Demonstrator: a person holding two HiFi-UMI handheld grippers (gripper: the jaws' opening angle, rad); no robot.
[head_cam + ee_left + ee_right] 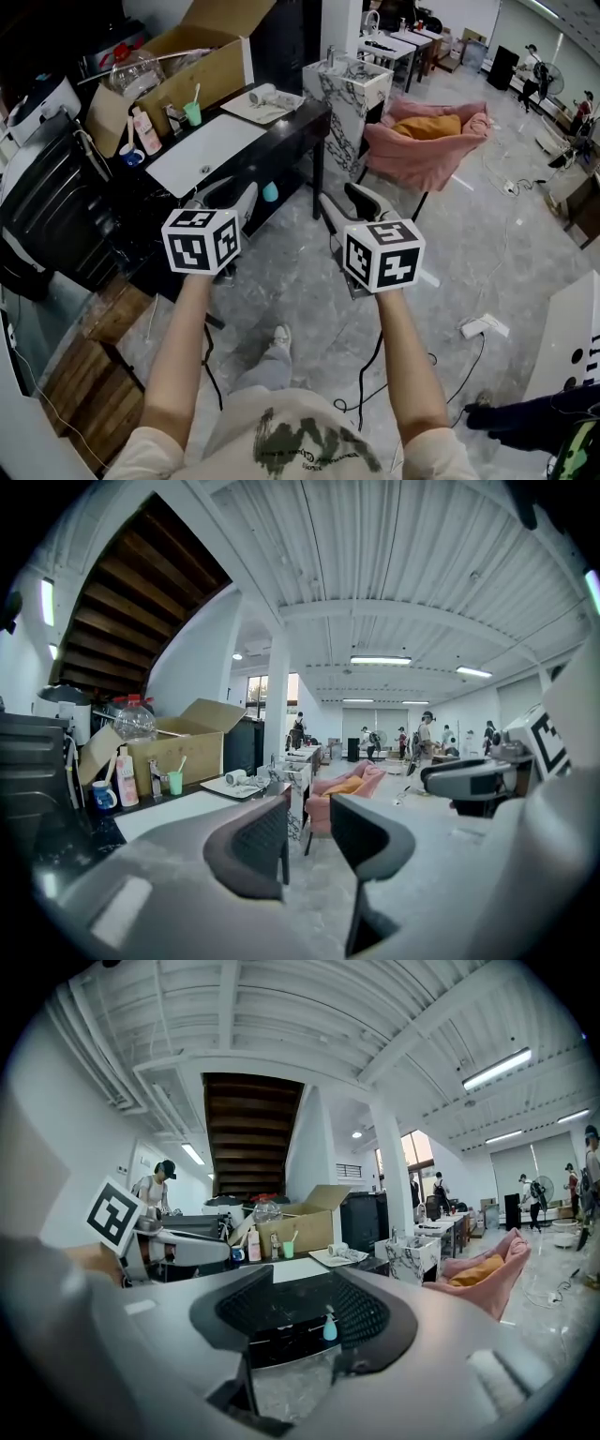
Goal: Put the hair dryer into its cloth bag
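At the far corner of the table (286, 129), the white hair dryer (263, 93) looks small, blurred; my left gripper (307, 841) and right gripper (309, 1327) have fingers apart, empty.

An open workshop hall: a cardboard box (197, 66) is sitting on the black table (300, 122), a power strip (483, 326) is lying on the floor (469, 234) right of it, people (534, 66) are standing far beyond it

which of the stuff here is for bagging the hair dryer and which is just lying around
For the job: hair dryer; pale cloth under it, probably the bag; left gripper and right gripper, both open, empty.
Lying about: cardboard box; green cup; pink bottle; blue mug; pink chair.
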